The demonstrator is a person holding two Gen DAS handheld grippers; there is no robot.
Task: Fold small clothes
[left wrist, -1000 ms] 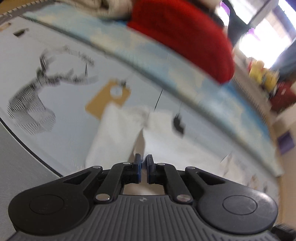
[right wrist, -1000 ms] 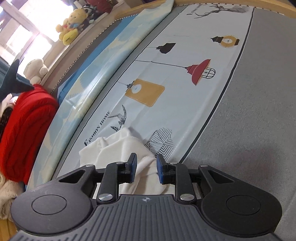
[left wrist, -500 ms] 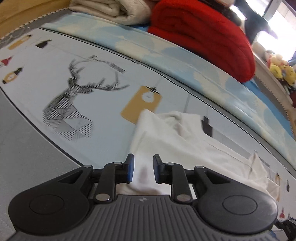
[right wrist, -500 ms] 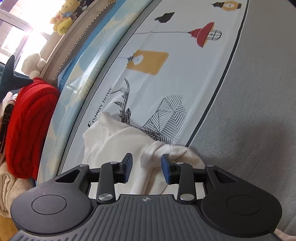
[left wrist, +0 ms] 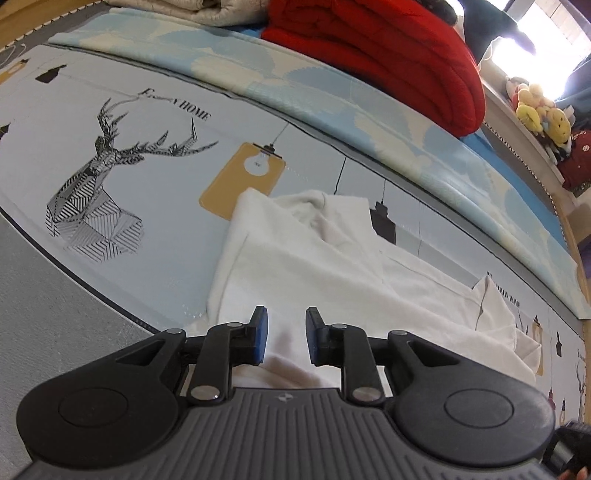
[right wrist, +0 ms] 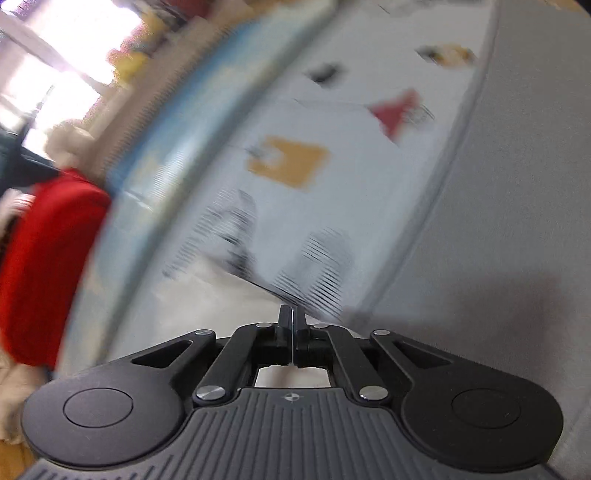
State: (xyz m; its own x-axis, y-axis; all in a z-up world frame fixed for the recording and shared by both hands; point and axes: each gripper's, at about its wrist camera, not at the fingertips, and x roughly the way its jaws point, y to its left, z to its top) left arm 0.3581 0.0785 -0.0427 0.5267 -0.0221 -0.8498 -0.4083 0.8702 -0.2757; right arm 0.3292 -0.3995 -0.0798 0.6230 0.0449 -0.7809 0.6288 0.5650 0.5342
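A small white garment (left wrist: 317,266) lies crumpled on the printed bed sheet (left wrist: 155,110), stretching from the yellow lamp print toward the right. My left gripper (left wrist: 286,334) is open, its blue-padded fingers just above the garment's near edge, holding nothing. In the blurred right wrist view my right gripper (right wrist: 291,325) has its jaws pressed together over the white garment (right wrist: 221,306); white cloth shows under the jaws, but the blur hides whether cloth is pinched between them.
A red folded blanket (left wrist: 388,48) and a beige one (left wrist: 192,9) lie at the back on a blue patterned cover (left wrist: 332,96). Plush toys (left wrist: 543,114) sit on a ledge at right. A grey strip of bedding (left wrist: 44,295) runs along the near side.
My left gripper went from shut to open and sits lower over the garment. My right gripper went from open to shut and is moving fast, blurring its view.
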